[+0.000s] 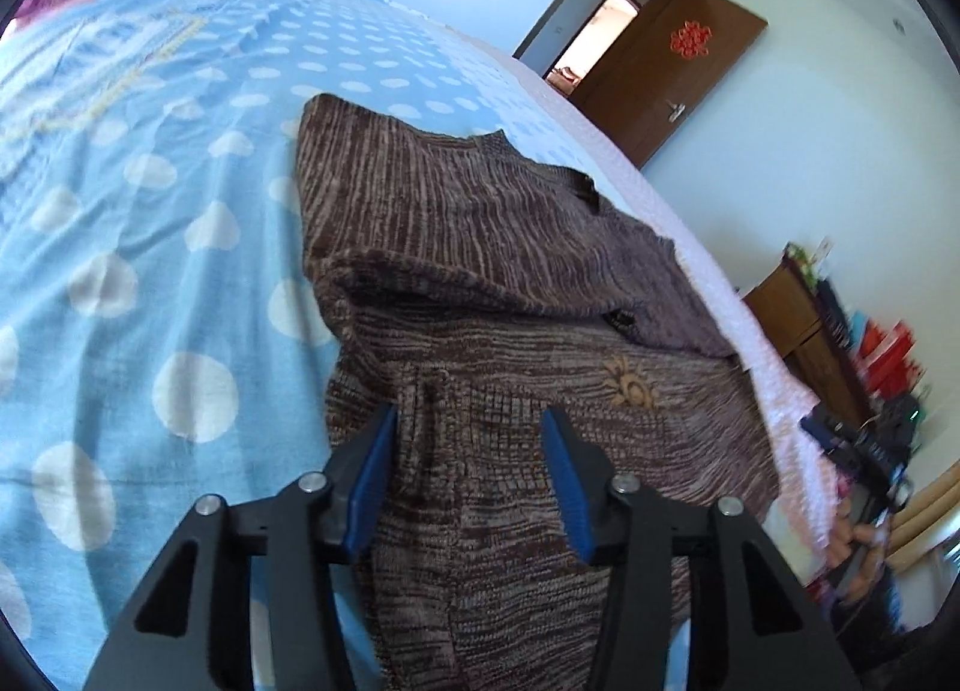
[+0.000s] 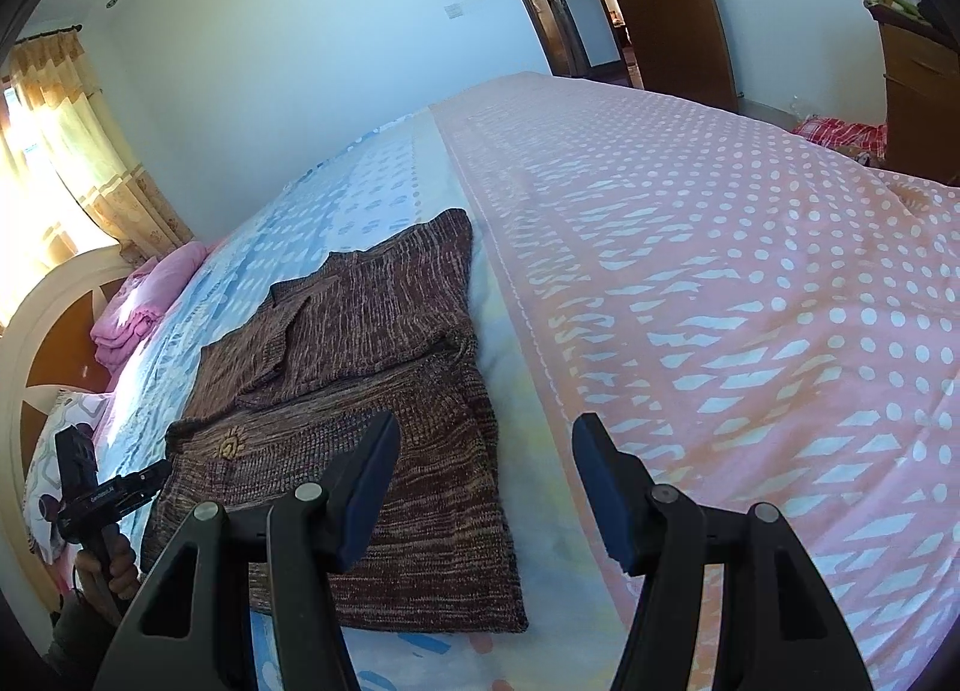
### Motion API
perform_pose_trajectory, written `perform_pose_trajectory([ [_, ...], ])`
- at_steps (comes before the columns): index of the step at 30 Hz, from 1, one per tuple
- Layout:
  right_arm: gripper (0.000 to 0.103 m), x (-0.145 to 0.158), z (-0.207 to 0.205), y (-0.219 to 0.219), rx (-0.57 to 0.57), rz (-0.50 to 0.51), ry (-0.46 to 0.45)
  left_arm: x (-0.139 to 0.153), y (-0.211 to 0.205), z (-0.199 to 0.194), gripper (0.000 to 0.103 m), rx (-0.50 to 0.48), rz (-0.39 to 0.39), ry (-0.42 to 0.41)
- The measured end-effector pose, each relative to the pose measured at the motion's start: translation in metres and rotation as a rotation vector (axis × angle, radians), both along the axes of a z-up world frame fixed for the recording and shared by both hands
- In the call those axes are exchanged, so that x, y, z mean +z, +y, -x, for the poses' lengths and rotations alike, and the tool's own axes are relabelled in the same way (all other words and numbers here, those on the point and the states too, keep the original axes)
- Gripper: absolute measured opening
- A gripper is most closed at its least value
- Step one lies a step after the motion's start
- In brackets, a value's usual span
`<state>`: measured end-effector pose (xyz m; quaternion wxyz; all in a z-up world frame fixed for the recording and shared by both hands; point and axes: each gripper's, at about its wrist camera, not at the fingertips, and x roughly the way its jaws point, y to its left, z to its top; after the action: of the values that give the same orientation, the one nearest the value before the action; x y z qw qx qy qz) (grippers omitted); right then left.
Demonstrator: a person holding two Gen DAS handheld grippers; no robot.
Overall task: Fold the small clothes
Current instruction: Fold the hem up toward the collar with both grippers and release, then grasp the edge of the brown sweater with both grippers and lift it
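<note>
A: Where is the brown knitted sweater (image 1: 480,283) placed relative to the left hand-held gripper (image 1: 471,478)?

B: It is spread on the bed (image 1: 150,247), directly under and ahead of that gripper. Its near hem is seen between the blue pads (image 1: 375,481), which stand apart; nothing is pinched.

A: And the right hand-held gripper (image 2: 486,490)?

B: It is held wide open and empty, off the sweater's right edge, mostly over the pale strip beside the pink quilt (image 2: 750,271). Only its left finger overlaps the knit in the view; contact cannot be told.

A: How is the long axis laid?

B: It is laid away from both grippers, hem near, collar far, with a sleeve already folded across the chest.

A: Which hand is judged nearer?

B: The left. The hem is probably to be taken there and carried toward the collar.
</note>
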<state>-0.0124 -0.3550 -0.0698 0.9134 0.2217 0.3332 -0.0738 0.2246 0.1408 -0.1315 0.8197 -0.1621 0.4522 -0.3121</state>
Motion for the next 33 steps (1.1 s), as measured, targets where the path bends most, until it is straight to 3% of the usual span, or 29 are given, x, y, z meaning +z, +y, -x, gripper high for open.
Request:
perform_pose_trajectory([
  [2, 0.061, -0.001, -0.001, 0.001, -0.001, 0.007, 0.0, -0.005, 0.008, -0.004, 0.025, 0.026, 0.031, 0.035],
  [5, 0.061, 0.0, -0.003, 0.0, -0.007, 0.04, 0.003, -0.013, 0.019, -0.007, 0.013, 0.057, 0.101, 0.084],
  [7, 0.061, 0.001, -0.007, 0.002, 0.001, 0.081, 0.008, -0.012, 0.016, -0.005, 0.013, 0.057, 0.084, 0.075],
  [13, 0.061, -0.011, -0.035, 0.023, 0.12, 0.21, 0.064, 0.004, -0.019, 0.005, 0.021, 0.027, -0.173, -0.077],
  [19, 0.06, -0.022, -0.074, 0.053, 0.217, 0.362, 0.074, 0.006, -0.023, 0.004, 0.021, 0.023, -0.221, -0.091],
  [20, 0.058, -0.024, -0.08, 0.061, 0.244, 0.399, 0.077, 0.005, -0.024, 0.005, 0.021, 0.023, -0.228, -0.098],
  [22, 0.035, -0.031, -0.09, 0.073, 0.291, 0.464, 0.102, 0.005, -0.027, 0.008, 0.021, 0.018, -0.263, -0.13],
  [24, 0.026, -0.042, -0.1, 0.08, 0.323, 0.506, 0.144, 0.005, -0.03, 0.011, 0.019, 0.012, -0.283, -0.149],
  [26, 0.023, -0.043, -0.101, 0.079, 0.323, 0.499, 0.134, 0.005, -0.031, 0.01, 0.016, 0.01, -0.287, -0.152],
  [27, 0.009, -0.043, -0.1, 0.078, 0.325, 0.487, 0.137, 0.005, -0.03, 0.01, 0.015, 0.011, -0.284, -0.152],
  [28, 0.004, -0.042, -0.099, 0.077, 0.316, 0.489, 0.139, 0.005, -0.029, 0.01, 0.013, 0.013, -0.28, -0.151],
  [33, 0.003, -0.022, -0.081, 0.071, 0.259, 0.436, 0.076, 0.009, -0.024, 0.015, 0.009, 0.059, -0.266, -0.162],
])
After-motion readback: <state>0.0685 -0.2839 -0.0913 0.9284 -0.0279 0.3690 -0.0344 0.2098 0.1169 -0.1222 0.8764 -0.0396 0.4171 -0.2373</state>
